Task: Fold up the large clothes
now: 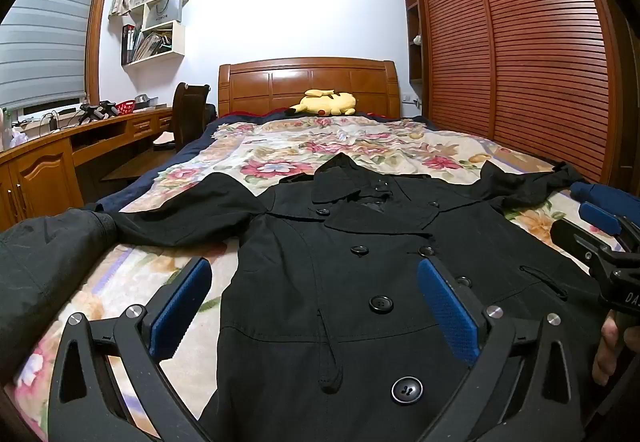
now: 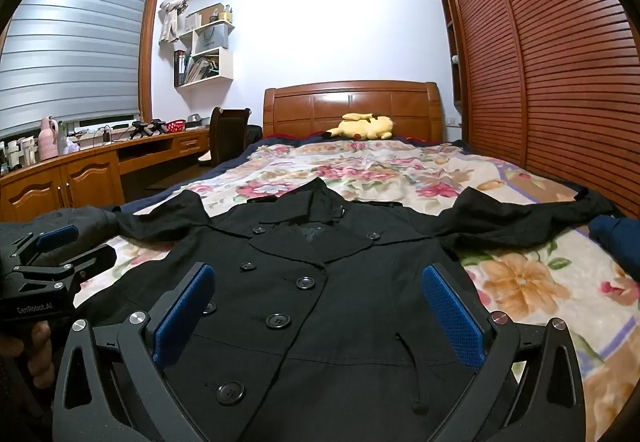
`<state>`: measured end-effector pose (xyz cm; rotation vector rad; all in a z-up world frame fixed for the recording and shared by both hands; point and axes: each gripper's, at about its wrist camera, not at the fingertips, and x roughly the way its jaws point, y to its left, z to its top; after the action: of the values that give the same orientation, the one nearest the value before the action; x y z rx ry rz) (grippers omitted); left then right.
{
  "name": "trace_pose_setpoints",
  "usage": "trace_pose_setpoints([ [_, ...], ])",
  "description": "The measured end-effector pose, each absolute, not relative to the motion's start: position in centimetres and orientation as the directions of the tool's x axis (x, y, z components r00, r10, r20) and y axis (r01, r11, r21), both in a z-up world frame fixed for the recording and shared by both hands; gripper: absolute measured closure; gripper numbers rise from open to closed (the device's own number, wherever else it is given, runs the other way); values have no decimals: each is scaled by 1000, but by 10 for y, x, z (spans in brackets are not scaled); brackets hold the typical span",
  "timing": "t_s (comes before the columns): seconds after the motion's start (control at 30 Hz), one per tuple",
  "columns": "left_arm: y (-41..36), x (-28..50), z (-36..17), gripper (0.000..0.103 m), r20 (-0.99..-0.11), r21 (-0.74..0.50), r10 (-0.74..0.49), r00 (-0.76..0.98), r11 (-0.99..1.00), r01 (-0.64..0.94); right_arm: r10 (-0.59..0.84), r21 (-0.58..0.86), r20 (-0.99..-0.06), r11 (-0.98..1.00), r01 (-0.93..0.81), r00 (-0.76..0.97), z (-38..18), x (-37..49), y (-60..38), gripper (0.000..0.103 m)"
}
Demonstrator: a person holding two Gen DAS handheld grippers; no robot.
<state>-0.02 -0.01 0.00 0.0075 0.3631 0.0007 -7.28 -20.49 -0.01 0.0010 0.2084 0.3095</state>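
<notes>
Jaws spread wide on left gripper (image 1: 314, 306) and right gripper (image 2: 320, 306), both empty, above black coat (image 1: 360, 282)

You see a floral blanket (image 1: 280, 145) on the bed, a yellow plush (image 1: 326, 102) by the headboard (image 1: 308, 81), a wardrobe (image 1: 520, 41) right, a counter (image 1: 36, 145) left.

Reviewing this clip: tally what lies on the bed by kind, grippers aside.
Black double-breasted coat, spread flat, sleeves out: 1
Yellow plush toy by the wooden headboard: 1
Floral blanket under the coat: 1
Dark blue bundle at the bed's right edge, kind unclear: 1
Total: 4
</notes>
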Motion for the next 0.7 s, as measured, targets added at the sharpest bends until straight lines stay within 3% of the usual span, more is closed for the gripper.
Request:
trace_pose_setpoints([
  [0.7,0,0,0,0,-355,14,5,935,1000,0,302,33,-203,953,-302,931,0,-73,-205,0],
])
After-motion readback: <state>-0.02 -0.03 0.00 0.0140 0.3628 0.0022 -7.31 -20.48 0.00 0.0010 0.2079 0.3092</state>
